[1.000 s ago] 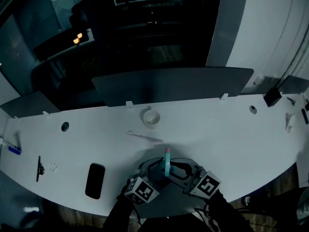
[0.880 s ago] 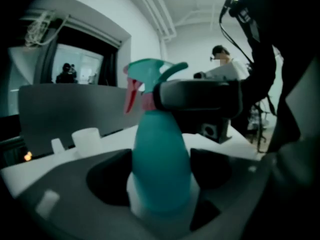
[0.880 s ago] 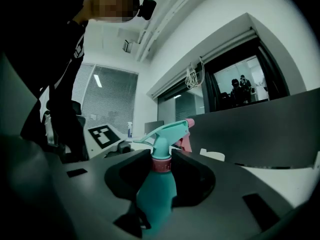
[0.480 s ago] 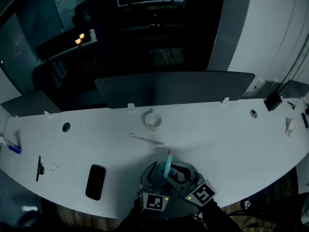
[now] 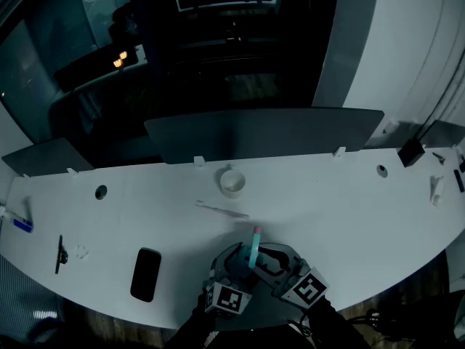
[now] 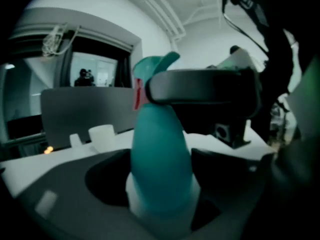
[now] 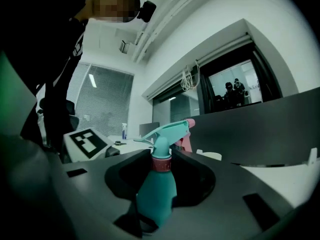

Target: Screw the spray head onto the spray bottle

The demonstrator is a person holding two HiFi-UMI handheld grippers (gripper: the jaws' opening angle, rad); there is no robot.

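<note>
- Left tongs (image 5: 236, 262): closed on the lower body of the spray bottle (image 6: 160, 159), holding it upright. The pale base of the bottle sits low between the two jaws.
- Right tongs (image 5: 270, 260): closed about the neck, at the pink collar (image 7: 161, 164) of the spray head (image 7: 167, 130). The trigger and nozzle stand clear above the jaws.
- Position: the bottle stands between the two tongs at the near edge of the white surface (image 5: 327, 202), close to the person. A small white cup (image 5: 232, 182) and a dark phone (image 5: 146, 273) lie well apart from it.
- State of the joint: the head sits on the neck with its collar down against the shoulder. No view shows whether the thread is fully home.
- Handling (judged): the bottle looks like light, thin-walled plastic with a smooth, tapered body.
  - It is likely to slip or dent under a hard squeeze.
  - The best hold is low, where the body is widest, to resist turning.
- Handling of the head (judged): it is rigid but awkward in shape. Torque is best applied at the round collar, not the trigger, which could flex or snag.
</note>
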